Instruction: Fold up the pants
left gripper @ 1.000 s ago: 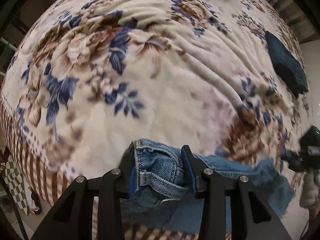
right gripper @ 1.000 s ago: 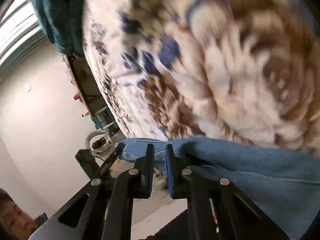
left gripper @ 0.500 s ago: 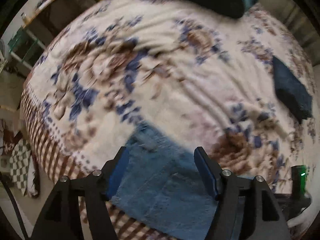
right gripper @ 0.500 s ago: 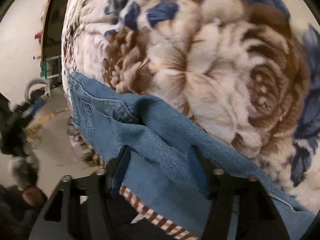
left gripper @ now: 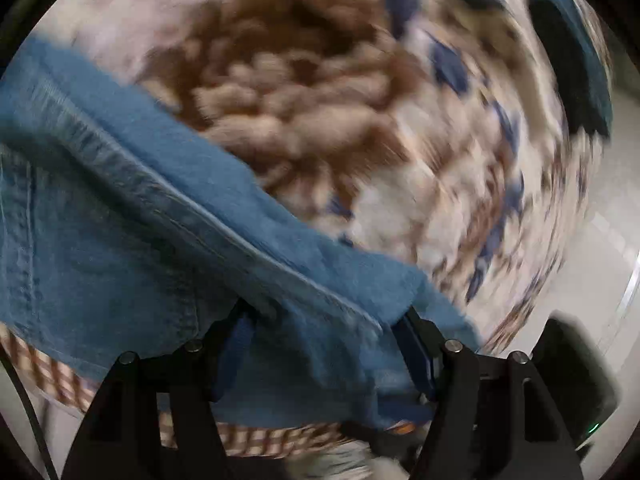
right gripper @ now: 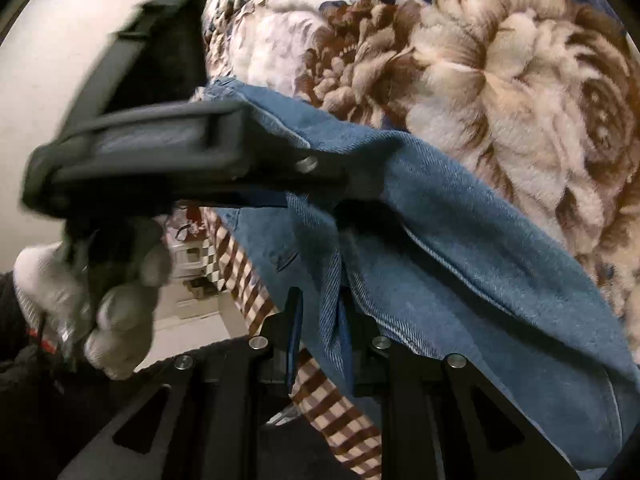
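Note:
Blue denim pants lie along the near edge of a floral blanket, partly hanging over it. My left gripper is open and wide, with a ridge of denim running between its fingers; this view is blurred by motion. In the right wrist view the pants slope down to the right. My right gripper is closing, and a narrow fold of denim is pinched between its pads. A white-gloved hand holds the left tool's black body, whose fingers reach onto the denim.
The blanket has a brown checked border hanging over the bed's edge. A dark teal cloth lies at the far right of the bed. Pale floor shows beyond the edge.
My left gripper let go of the waistband, opened wide and swung down close over the denim. My right gripper rolled, opened, then narrowed again on a denim fold.

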Available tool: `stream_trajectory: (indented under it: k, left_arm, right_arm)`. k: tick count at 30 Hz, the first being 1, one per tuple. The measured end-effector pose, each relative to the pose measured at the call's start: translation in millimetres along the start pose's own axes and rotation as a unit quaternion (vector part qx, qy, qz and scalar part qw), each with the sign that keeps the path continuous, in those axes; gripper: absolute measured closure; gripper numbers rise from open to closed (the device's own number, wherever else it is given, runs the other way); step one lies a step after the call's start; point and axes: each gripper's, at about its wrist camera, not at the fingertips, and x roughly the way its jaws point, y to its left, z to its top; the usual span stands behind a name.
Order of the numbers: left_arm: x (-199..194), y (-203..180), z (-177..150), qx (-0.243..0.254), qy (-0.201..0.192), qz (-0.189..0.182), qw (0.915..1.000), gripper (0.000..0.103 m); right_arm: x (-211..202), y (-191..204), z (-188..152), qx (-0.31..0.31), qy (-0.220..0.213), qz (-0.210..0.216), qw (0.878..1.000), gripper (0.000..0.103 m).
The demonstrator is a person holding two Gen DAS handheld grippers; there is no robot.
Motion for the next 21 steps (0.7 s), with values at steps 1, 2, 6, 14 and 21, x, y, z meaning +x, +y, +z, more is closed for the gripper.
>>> stream_trajectory:
  k: [1,2,6,14,21]
  left_arm:
    - [-1.8,2.6,0.1,-0.010,-0.004,0.003,0.9999,0.038]
    - [-4.5,7.1,1.8,-0.018,-0.011,0.005,0.9998,0.038]
    - [-13.0,11.2,-2.1,-0.012,-0.028,0.016,0.9994,0.036]
    - [-49.6,24.8,-12.3,-0.050,-0.059,-0.038,0.9963,0.039]
    - [-82.6,29.2,-1.4,0.000,-0.131,0.010,0.9913,0.037]
  right_arm:
    - [1.5,-2.5,1.0,0.004,0.007,0.018,1.000,0.082]
    - [3.5,-6.7,5.1,0.016,0.009,0.033,0.999,0.080]
    - [-2.3,-52.5,22.2,0.116,-0.022,0.127,0.985,0.031]
    - [9.1,-61.7,55.0,0.155,-0.027,0.169,0.973,0.028]
    - [29.5,-84.6,92.0,0.215,-0.009,0.213,0.953,0.028]
